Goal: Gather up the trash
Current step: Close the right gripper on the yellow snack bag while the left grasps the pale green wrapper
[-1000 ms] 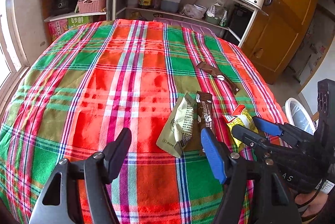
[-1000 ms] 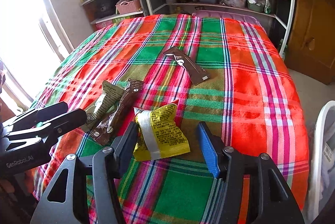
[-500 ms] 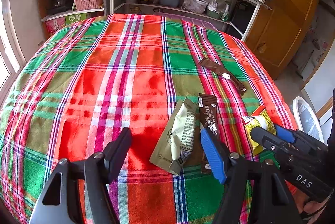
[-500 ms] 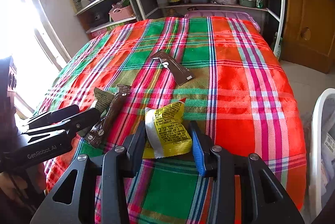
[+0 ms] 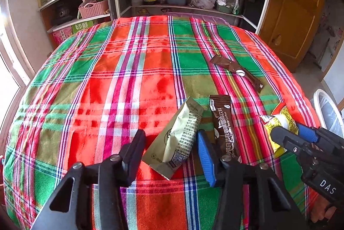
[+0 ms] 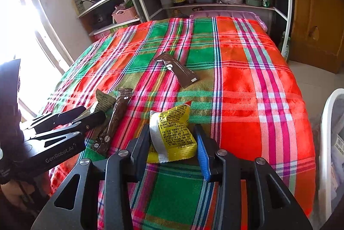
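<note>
A pale green packet [image 5: 180, 133] lies on the plaid tablecloth [image 5: 129, 79] between the fingers of my left gripper [image 5: 169, 139]. Its jaws are closing, and the pads touch the packet's two edges. A brown coffee sachet [image 5: 223, 126] lies just right of the blue finger, outside the grip. My right gripper [image 6: 172, 133] is shut on a crumpled yellow packet [image 6: 174, 120], which rests on the cloth. From the right wrist view the left gripper [image 6: 86, 113] appears at the left, with the pale packet [image 6: 103, 98] poking out of it. A second brown sachet [image 6: 178, 70] lies farther back.
A white bin [image 6: 326, 122] with a plastic liner stands off the table's right edge. Shelves [image 5: 172, 4] with bottles, bowls and pots stand behind the table. A wooden cabinet [image 5: 296, 14] is at the back right, and a window is on the left.
The left gripper has come forward and down over the pale green packet, and its jaws have narrowed onto it. The right jaws closed onto the yellow packet and have stayed there.
</note>
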`<act>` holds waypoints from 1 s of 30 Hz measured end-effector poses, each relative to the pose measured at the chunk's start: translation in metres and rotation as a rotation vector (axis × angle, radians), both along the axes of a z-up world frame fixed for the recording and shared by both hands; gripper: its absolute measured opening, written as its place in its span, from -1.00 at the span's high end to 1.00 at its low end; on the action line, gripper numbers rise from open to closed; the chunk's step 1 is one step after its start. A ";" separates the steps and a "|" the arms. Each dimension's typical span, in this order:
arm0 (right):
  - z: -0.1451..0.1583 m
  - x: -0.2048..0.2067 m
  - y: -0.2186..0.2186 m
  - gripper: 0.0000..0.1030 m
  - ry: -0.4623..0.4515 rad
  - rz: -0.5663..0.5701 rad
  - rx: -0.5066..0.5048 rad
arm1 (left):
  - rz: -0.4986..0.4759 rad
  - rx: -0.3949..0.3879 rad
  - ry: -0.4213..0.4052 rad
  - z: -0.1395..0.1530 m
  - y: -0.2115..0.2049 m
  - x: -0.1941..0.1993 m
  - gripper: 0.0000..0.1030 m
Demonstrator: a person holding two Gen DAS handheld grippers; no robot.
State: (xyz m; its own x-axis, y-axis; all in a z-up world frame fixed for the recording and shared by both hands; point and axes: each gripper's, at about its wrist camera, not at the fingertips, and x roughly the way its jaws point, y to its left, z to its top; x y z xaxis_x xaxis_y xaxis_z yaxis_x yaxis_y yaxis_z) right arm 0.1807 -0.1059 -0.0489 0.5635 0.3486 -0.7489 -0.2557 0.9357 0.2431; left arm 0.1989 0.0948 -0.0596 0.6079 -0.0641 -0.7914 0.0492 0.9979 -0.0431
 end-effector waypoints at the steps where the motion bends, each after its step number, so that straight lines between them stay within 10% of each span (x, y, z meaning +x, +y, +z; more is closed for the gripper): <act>1: 0.000 0.000 -0.001 0.21 0.000 0.000 0.002 | 0.001 -0.002 0.001 0.001 0.001 0.000 0.09; 8: 0.003 -0.004 -0.002 0.23 -0.014 -0.003 0.004 | 0.011 -0.006 -0.013 0.005 0.003 -0.006 0.47; 30: 0.041 -0.043 -0.040 0.24 -0.121 -0.049 0.051 | -0.059 -0.075 -0.119 0.055 -0.040 -0.053 0.49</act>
